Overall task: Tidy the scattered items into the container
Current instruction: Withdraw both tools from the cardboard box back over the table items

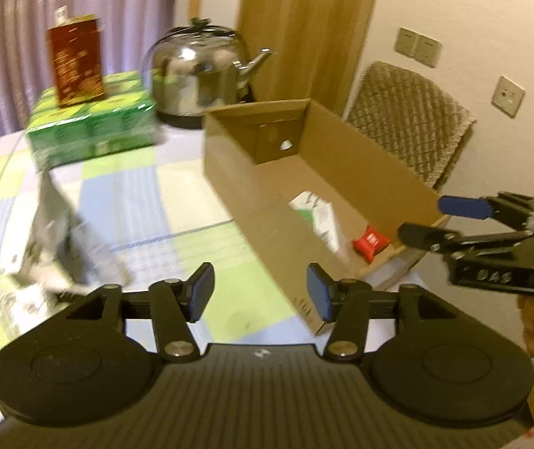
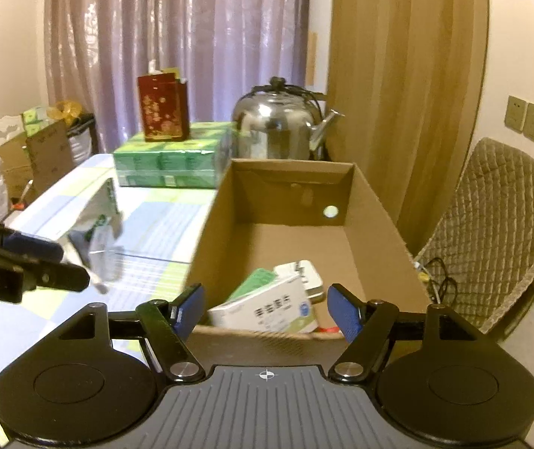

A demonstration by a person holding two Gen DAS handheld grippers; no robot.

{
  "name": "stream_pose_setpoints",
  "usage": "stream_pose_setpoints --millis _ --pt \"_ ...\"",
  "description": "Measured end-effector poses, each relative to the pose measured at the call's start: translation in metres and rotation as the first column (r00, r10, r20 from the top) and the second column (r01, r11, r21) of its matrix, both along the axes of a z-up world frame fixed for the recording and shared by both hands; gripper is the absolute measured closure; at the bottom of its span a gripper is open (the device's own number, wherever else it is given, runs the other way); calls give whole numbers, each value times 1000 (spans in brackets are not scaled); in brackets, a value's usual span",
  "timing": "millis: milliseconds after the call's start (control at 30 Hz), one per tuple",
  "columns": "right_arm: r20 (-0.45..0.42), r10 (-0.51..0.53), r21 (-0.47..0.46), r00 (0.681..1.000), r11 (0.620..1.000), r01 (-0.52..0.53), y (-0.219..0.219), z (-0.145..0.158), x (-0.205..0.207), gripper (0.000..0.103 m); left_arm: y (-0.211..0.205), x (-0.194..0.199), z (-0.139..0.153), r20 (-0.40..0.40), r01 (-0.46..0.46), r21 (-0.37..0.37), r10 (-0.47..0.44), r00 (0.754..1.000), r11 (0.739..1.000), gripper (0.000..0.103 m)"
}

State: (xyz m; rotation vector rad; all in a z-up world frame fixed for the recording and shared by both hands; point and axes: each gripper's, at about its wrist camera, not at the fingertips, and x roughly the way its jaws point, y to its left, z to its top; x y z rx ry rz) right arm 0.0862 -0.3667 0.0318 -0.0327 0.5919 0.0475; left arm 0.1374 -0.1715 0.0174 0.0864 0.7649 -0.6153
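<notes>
An open cardboard box [image 1: 360, 149] [image 2: 207, 232] stands on the checked tablecloth. A white-and-green medicine carton [image 1: 315, 220] [image 2: 267, 308] and a small red packet [image 1: 371, 243] lie inside, along with a green carton [image 2: 254, 280] and a white tin [image 2: 310, 277]. My left gripper [image 1: 261, 292] [image 2: 48, 260] is open and empty over the table, left of the box's near corner. A blurred silver-and-green packet [image 1: 57, 232] [image 2: 98, 220] lies on the cloth to its left. My right gripper [image 2: 267, 310] [image 1: 435, 220] is open and empty at the box's near end.
A wrapped green carton pack [image 1: 91, 127] [image 2: 166, 164] with a dark red box [image 1: 76, 63] [image 2: 164, 112] on top and a steel kettle [image 1: 199, 75] [image 2: 278, 123] stand behind the box. A quilted chair [image 1: 413, 119] [image 2: 491, 232] is to its right. More clutter [image 2: 35, 149] lies beyond the table's left edge.
</notes>
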Motion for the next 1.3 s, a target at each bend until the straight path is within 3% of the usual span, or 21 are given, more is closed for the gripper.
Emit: stream_pose_setpoints --millis 100,233,467,633,900,1300 --pt "4 19 9 1000 1000 -19 14 2 -10 32 19 -12 -3 -2 -35 20 35 999 999 41" --pt "10 56 27 998 998 -56 36 2 -24 15 50 -29 -8 -9 -87 34 87 996 996 26" --pt "-14 147 27 989 989 -147 75 -3 -37 11 97 -52 -12 25 -147 90 146 989 985 8" --pt "-33 200 15 979 980 -199 97 -9 -40 10 128 -63 -16 34 -196 124 193 981 973 6" --pt "-67 270 6 961 963 -270 130 -20 -34 9 172 -66 -21 17 -270 110 270 963 956 5" --pt "-112 344 -24 932 937 -348 166 -37 0 9 199 -40 -35 -4 -295 112 298 955 949 5"
